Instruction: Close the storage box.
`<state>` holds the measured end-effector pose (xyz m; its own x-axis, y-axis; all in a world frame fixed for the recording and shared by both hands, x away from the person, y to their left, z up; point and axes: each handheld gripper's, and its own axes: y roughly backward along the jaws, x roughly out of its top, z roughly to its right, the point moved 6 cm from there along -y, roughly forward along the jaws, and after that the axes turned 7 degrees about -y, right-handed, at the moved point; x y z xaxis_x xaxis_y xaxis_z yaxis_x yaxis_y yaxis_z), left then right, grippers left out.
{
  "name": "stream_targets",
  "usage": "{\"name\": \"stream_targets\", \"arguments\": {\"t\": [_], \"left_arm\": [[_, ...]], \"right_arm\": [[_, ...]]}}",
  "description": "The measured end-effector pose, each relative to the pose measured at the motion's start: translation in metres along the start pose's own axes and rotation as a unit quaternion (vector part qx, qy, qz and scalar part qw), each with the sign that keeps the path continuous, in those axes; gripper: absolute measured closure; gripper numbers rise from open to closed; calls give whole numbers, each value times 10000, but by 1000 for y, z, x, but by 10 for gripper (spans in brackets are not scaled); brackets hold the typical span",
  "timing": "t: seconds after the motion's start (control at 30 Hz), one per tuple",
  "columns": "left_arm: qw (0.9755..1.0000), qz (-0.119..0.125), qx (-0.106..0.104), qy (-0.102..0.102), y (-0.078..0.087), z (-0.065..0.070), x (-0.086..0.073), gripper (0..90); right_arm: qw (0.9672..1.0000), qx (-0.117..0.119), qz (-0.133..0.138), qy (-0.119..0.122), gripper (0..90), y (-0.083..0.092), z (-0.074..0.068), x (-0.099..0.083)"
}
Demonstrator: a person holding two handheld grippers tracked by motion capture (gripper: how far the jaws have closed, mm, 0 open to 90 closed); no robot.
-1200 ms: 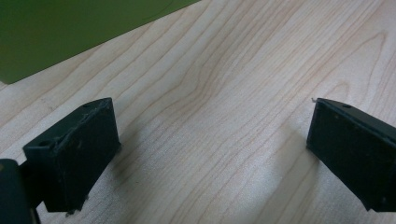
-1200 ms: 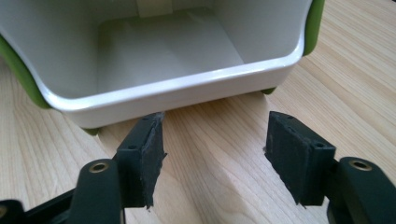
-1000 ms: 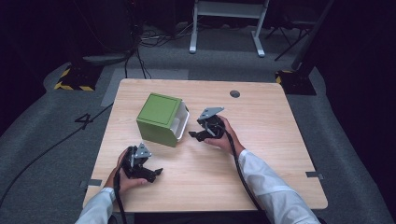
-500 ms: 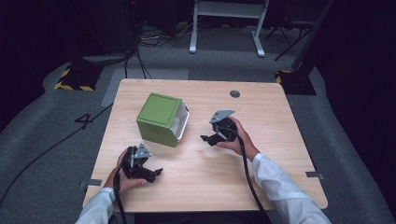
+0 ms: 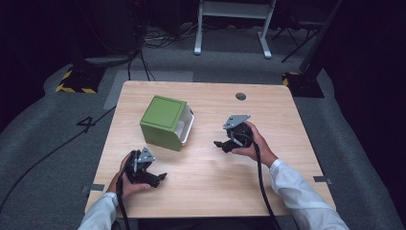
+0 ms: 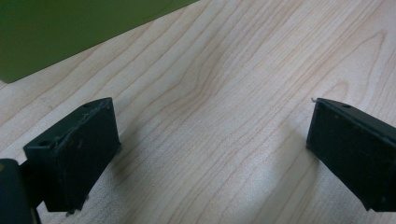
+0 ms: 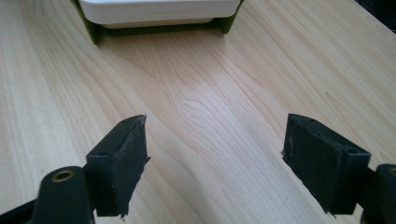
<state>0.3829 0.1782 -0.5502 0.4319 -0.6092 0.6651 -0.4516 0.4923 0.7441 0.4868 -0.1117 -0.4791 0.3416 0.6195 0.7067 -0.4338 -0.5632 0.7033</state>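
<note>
Grippers sit well apart on the wooden table (image 5: 206, 191), 1 in each hand, with the green box (image 5: 163, 120) standing toward the far left between and beyond them. From the high view the box shows a flat green top and a white drawer (image 5: 186, 128) sticking out of its right side, facing the right gripper (image 5: 221, 143); that gripper is held above the wood, pointing left toward the drawer but clear of it. The left gripper (image 5: 160, 177) lies low near the table's near edge, just in front of the box, angled to the right.

Neither jaw gap can be read from above. The right gripper view (image 7: 212, 163) shows it: 2 black jaws spread wide, having just been opening, with bare wood between them and the white drawer front (image 7: 159, 10) set in its green frame straight ahead, near but not touching. The left gripper view (image 6: 210, 154) shows its own jaws equally wide apart, nothing between them, hovering close over the grain, with a plain green wall of the box (image 6: 70, 32) filling the upper left corner, no drawer visible from that side
</note>
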Motion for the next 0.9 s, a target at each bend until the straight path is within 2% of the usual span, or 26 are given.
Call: {"name": "stream_targets", "arguments": {"t": [0.3,0.37,0.57,0.9], "left_arm": [[10000,-1,1,-4,0,0,0,25],[10000,-3,2,-3,0,0,0,25],[10000,0,1,-4,0,0,0,25],[10000,-3,0,-3,0,0,0,25]], "right_arm": [[9999,-50,-61,145,220,13,-4,-7],[9997,-142,-102,180,220,16,-3,-10],[9993,-218,-129,257,220,20,-2,-16],[9984,-346,-265,357,216,25,0,-36]]}}
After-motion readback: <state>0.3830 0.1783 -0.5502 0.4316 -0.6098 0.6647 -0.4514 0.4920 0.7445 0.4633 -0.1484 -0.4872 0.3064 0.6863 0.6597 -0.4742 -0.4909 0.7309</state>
